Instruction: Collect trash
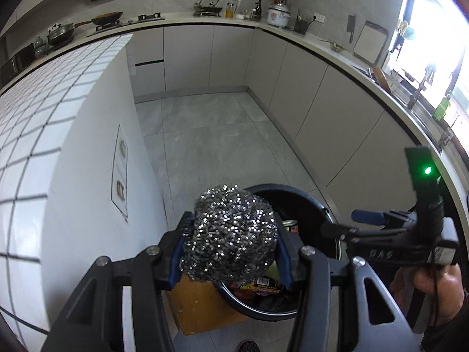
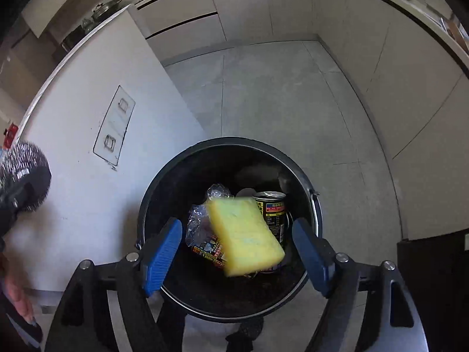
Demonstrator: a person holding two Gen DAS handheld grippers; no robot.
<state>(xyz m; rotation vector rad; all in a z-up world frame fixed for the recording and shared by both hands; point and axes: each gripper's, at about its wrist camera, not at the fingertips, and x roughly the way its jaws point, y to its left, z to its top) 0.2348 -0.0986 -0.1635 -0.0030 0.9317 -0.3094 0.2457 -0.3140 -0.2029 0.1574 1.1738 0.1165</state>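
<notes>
Our left gripper [image 1: 231, 252] pinches the steel wool scourer [image 1: 230, 234] between its blue pads, above the near-left rim of the black trash bin [image 1: 310, 202]. Our right gripper [image 2: 239, 249] is spread wide directly over the bin's mouth, and the yellow sponge [image 2: 244, 234] sits blurred between the pads, touching neither, apparently dropping.

We judge the scourer light, springy and grippy, best held across its middle as now; it is roughly round, with no clear long axis. The sponge looks soft and light; its long axis runs diagonally, from the bin's far-left toward its near-right rim. A can [image 2: 271, 214] and wrappers [image 2: 208, 246] already lie inside.
</notes>
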